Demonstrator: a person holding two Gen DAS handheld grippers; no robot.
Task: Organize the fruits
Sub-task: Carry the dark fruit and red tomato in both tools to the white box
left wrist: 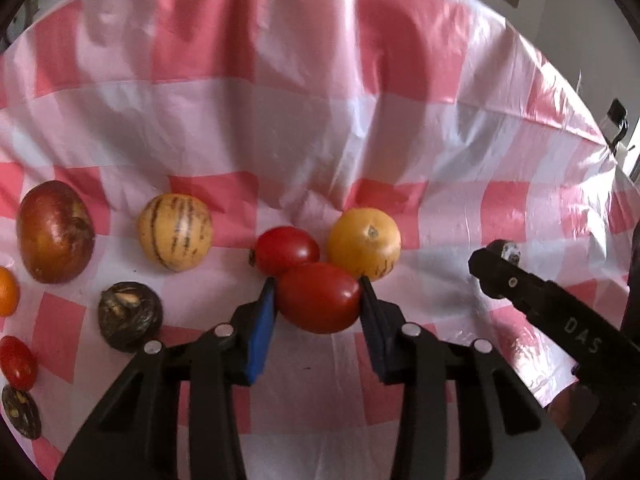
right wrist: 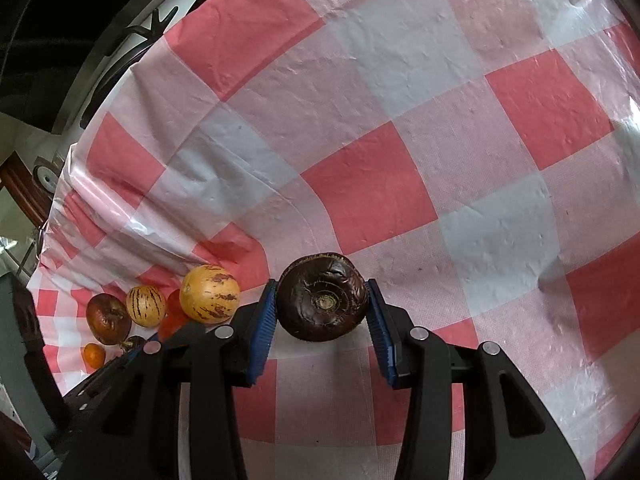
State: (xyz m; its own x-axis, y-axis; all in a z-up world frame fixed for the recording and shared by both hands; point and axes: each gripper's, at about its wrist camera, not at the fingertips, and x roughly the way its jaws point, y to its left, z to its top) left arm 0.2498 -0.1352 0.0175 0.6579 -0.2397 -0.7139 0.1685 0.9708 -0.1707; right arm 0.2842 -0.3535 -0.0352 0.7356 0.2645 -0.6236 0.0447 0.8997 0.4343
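Note:
My left gripper (left wrist: 318, 284) is shut on a red tomato (left wrist: 318, 298), its blue pads pressing both sides just above the checked cloth. Touching it behind are a second red tomato (left wrist: 286, 250) and an orange-yellow striped fruit (left wrist: 364, 242). My right gripper (right wrist: 322, 284) is shut on a dark brown round chestnut-like fruit (right wrist: 322, 298), held over the cloth. One of its fingers (left wrist: 496, 276) shows at the right of the left wrist view. The same fruit cluster (right wrist: 208, 294) lies to the lower left in the right wrist view.
Left of the held tomato lie a pale striped fruit (left wrist: 176, 232), a brown-red fruit (left wrist: 54, 232), a dark chestnut (left wrist: 130, 316), a small orange fruit (left wrist: 6, 292) and a small tomato (left wrist: 18, 362). The red-and-white cloth (right wrist: 400, 140) drops off at the table edge (left wrist: 580, 132).

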